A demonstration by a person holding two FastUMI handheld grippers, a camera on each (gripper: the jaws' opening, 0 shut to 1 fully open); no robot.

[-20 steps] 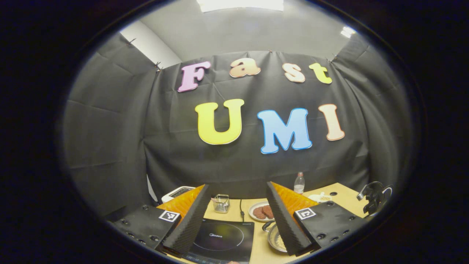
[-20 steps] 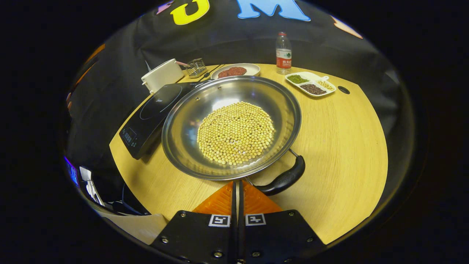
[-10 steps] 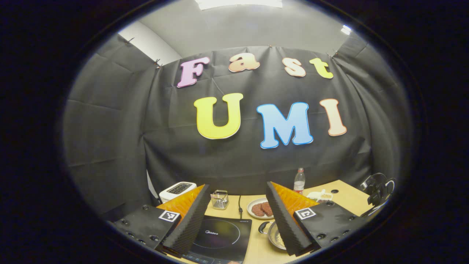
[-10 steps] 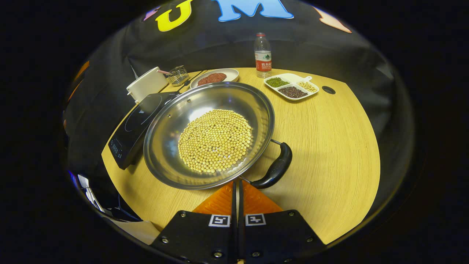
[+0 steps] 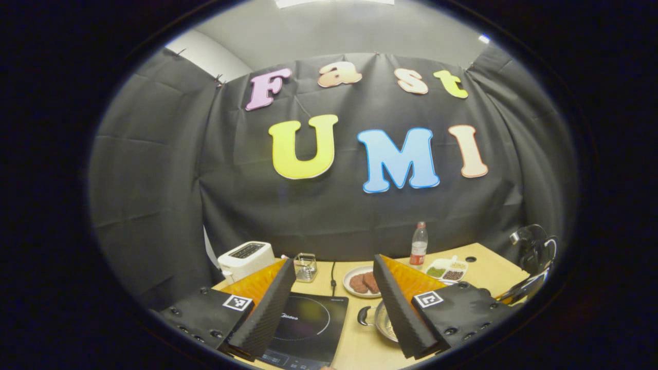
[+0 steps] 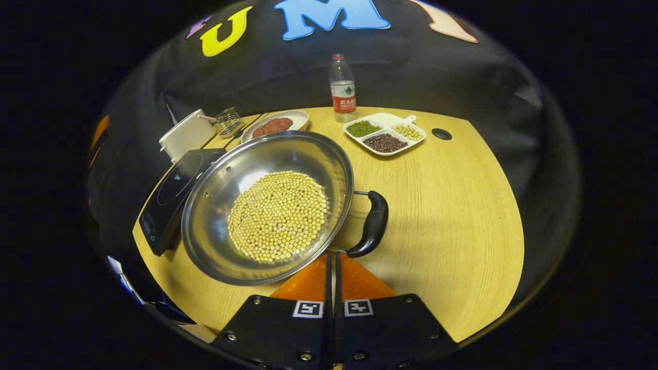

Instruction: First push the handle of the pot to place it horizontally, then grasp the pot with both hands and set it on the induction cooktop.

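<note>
Pot (image 6: 267, 205): steel, on the table (image 6: 462, 205), full of yellow beans (image 6: 280, 216); its rim overlaps the cooktop's right edge in the right gripper view, base not on it.
Handle (image 6: 372, 223): black loop at the pot's 4 o'clock side, running about 12 to 6 in the right gripper view.
Cooktop (image 6: 172, 198): black, at the pot's 9 o'clock; in the left gripper view it lies between the left fingers.
Right gripper (image 6: 333, 262): jaws pressed together, nothing between them; tips at the pot's 6 o'clock rim, just beside the handle's lower end; contact can't be told.
Left gripper (image 5: 334, 303): jaws spread wide, empty, held above the table near the cooktop.
Pot in left gripper view (image 5: 383, 321): partly hidden behind the right-hand finger, its far handle at 9 o'clock.
Behind, 12 o'clock: bottle (image 6: 342, 87), divided dish (image 6: 385, 134), meat plate (image 6: 275, 125), toaster (image 6: 187, 134), wire basket (image 6: 227, 121).
</note>
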